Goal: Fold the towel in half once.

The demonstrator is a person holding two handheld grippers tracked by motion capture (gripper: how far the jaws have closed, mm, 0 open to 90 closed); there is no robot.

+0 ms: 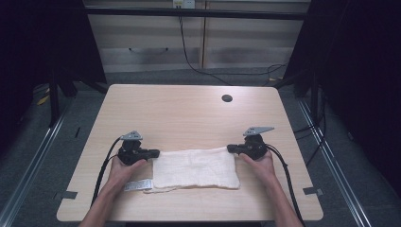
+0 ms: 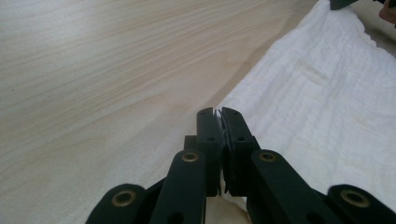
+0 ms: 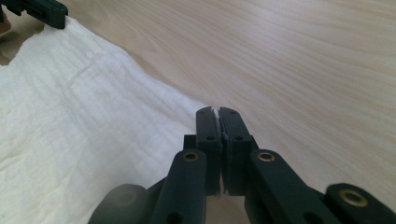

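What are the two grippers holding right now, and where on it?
Both hold the white cloth. The left gripper is shut on its far left corner, the right gripper on its far right corner. The cloth lies flat on the table.

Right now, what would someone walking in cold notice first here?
A white cloth, folded into a long rectangle, lies near the front edge of the wooden table. The left gripper and right gripper pinch its two far corners, jaws closed on the fabric. A small label strip sticks out at the cloth's front left corner.
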